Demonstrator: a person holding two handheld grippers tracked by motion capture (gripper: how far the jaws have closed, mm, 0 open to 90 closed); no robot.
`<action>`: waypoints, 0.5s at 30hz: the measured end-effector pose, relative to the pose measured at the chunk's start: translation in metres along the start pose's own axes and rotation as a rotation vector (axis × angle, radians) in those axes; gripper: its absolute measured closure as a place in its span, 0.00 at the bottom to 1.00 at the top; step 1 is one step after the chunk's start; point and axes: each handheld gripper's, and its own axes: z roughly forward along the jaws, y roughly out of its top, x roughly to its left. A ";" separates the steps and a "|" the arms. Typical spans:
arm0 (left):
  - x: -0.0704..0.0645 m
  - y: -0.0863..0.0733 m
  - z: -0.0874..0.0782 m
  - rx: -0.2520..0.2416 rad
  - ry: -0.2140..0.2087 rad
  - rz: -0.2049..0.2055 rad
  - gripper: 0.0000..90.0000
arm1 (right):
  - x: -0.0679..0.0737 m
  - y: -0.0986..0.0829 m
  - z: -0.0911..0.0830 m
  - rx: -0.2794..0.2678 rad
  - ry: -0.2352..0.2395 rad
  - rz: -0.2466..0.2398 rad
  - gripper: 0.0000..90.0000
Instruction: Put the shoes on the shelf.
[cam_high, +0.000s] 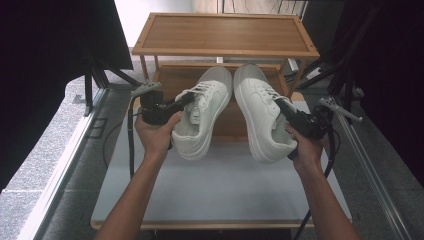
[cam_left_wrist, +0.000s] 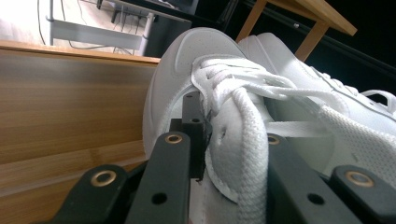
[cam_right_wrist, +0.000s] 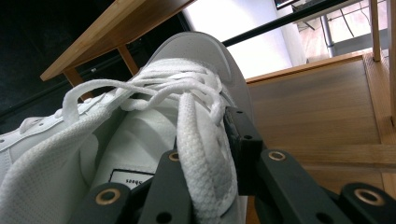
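Sneakers hang toes-forward over the lower shelf of the wooden rack: the left gripper clamps the left sneaker by its collar, the right gripper pinches the right sneaker, keeping soles level for shelving.

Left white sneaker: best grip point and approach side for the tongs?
Grip the left sneaker by its outer collar wall beside the laces, coming from its outer side, one jaw inside the opening. That thin upright wall suits a pinch; toe and sole look too broad. The left tongs are clamped there, the right tongs likewise on the right sneaker.
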 end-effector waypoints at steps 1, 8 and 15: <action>0.000 -0.001 0.001 0.002 0.000 0.000 0.90 | 0.000 0.000 0.000 0.001 -0.001 0.001 0.89; 0.002 -0.006 0.003 0.008 0.006 -0.002 0.90 | -0.004 -0.007 0.000 0.009 -0.001 0.018 0.89; 0.002 -0.008 0.006 0.015 0.009 -0.004 0.90 | -0.006 -0.010 0.002 0.012 -0.010 0.020 0.89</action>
